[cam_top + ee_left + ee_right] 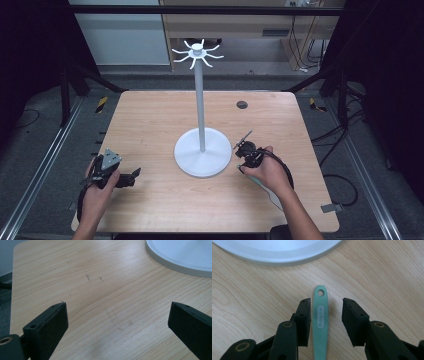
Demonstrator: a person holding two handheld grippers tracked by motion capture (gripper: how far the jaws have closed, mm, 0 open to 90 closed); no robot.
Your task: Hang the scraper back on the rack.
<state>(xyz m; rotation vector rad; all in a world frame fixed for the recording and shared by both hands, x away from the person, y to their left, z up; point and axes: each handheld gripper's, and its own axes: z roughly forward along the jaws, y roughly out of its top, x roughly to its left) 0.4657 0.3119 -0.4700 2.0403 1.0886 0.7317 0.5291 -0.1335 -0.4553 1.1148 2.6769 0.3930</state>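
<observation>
Flat on the table [249, 302], green handle [320, 322] points hole-end at stand base [277, 251]; right tongs [325, 312] spread astride, left tongs [117, 317] spread.

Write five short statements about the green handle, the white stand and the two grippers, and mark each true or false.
1. The green handle lies flat on the table. True.
2. The right gripper is clamped on the handle. False: its jaws stand apart around it, with a gap at one side.
3. The handle's end has a hole. True.
4. The left gripper holds the stand. False: its jaws are wide open over bare wood.
5. The stand lies tipped over. False: it stands upright.
</observation>
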